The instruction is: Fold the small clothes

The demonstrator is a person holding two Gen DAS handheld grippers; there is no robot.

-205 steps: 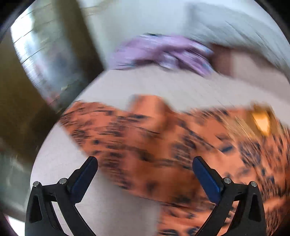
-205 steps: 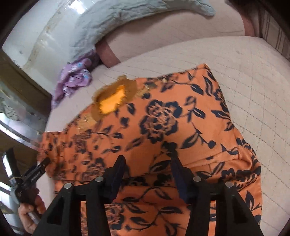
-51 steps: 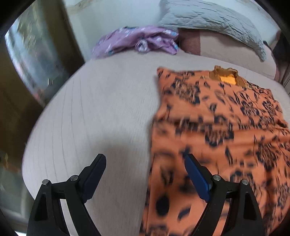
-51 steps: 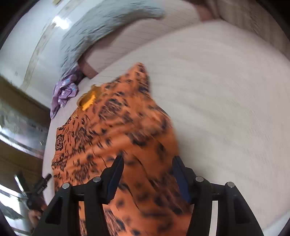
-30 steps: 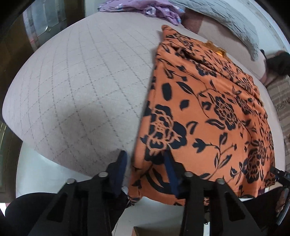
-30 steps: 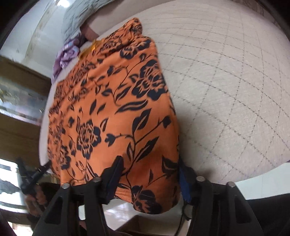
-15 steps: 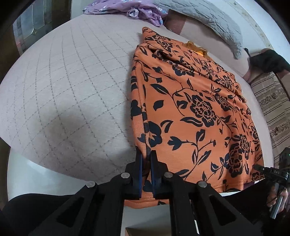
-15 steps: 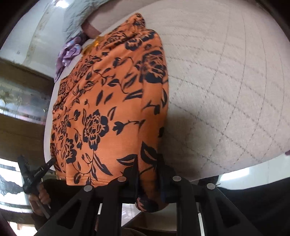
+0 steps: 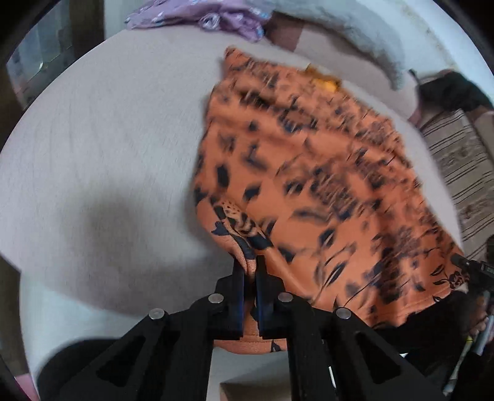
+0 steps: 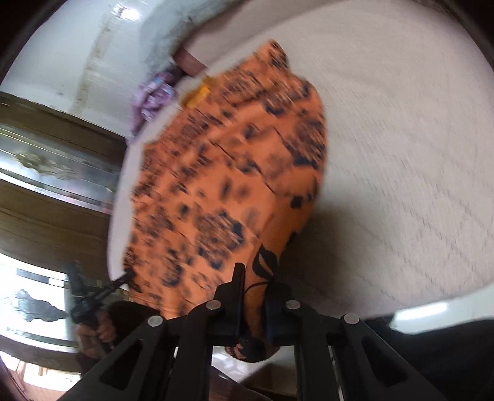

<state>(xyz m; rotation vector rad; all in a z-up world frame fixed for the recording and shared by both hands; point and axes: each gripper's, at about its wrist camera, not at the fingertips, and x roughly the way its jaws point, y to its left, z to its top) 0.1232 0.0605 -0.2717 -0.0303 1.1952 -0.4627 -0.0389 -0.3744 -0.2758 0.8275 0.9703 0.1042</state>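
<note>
— Pinching both near corners, are you?

— Yes. My left gripper [image 9: 250, 266] has its fingers pressed together on the garment [image 9: 324, 185] at its near left corner; they have just been closing, with cloth between them. My right gripper [image 10: 254, 279] has done the same at the near right corner, fingers clamped on a thicker bunch of cloth.

— Where does the garment lie?

— Spread on the bed [image 9: 102, 148], neck end toward the pillow [image 9: 370, 43], hem at the near edge by me.

— Why a corner in each?

— I judge that holding both hem corners lets me carry that edge over toward the neck, so the fold lands square.

— And the purple cloth [image 9: 200, 15]?

— Well apart, at the head of the bed.
</note>
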